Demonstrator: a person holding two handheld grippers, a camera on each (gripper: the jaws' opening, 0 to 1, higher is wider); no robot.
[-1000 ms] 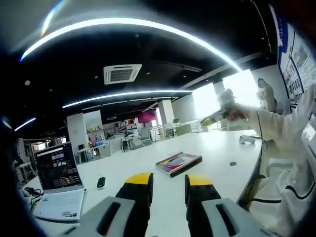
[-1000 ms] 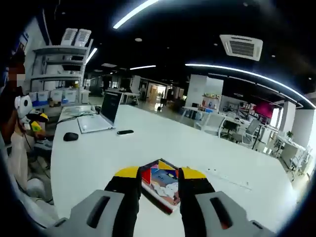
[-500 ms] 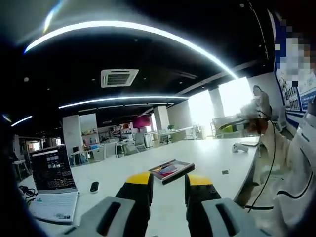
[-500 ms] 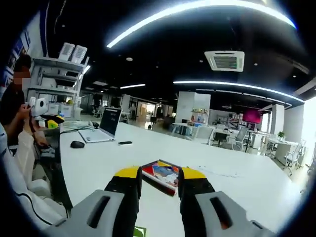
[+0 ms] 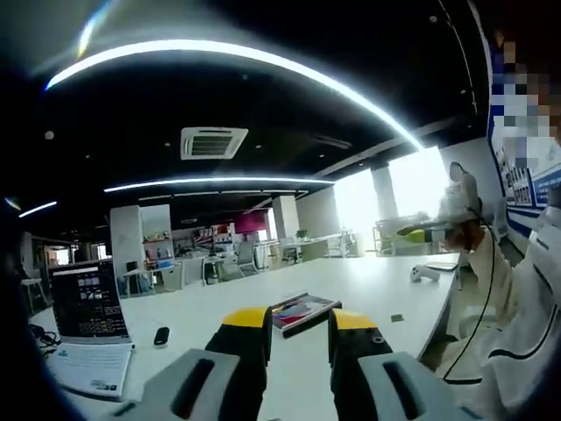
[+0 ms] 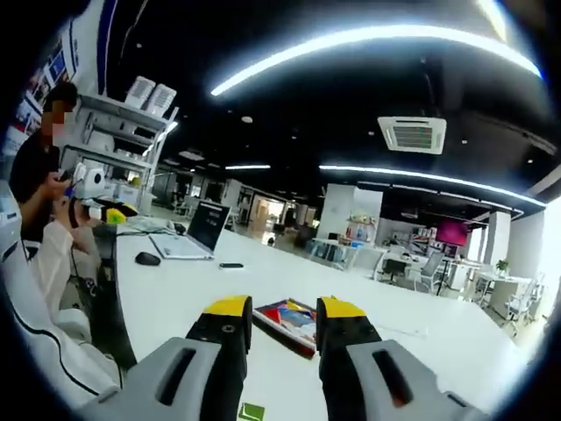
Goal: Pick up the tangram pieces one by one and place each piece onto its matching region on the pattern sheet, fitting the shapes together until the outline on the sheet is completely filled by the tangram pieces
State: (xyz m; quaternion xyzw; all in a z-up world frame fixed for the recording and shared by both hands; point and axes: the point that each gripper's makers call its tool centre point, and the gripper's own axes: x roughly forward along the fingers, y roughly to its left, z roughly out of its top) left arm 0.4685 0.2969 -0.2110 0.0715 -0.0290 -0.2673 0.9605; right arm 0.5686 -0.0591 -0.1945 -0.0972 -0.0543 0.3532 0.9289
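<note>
Both of your cameras have tipped upward over the last second, so the tangram tray now sits lower and flatter in each view, though it has not shifted on the tabletop. Your left gripper is released, its yellow-tipped jaws parted with nothing between them, held above the white tabletop short of the tangram tray. Seen from the left gripper view, that tray lies flat just beyond the jaw tips, its coloured pieces inside a dark frame. Your right gripper is likewise released and empty, and in the right gripper view the tangram tray shows in the gap between its jaws, further along the tabletop and not touched. Off to the left in the left gripper view stand an open laptop, a stack of papers in front of it, and a small dark mouse. A person in a white sleeve is at the right edge of that view.
</note>
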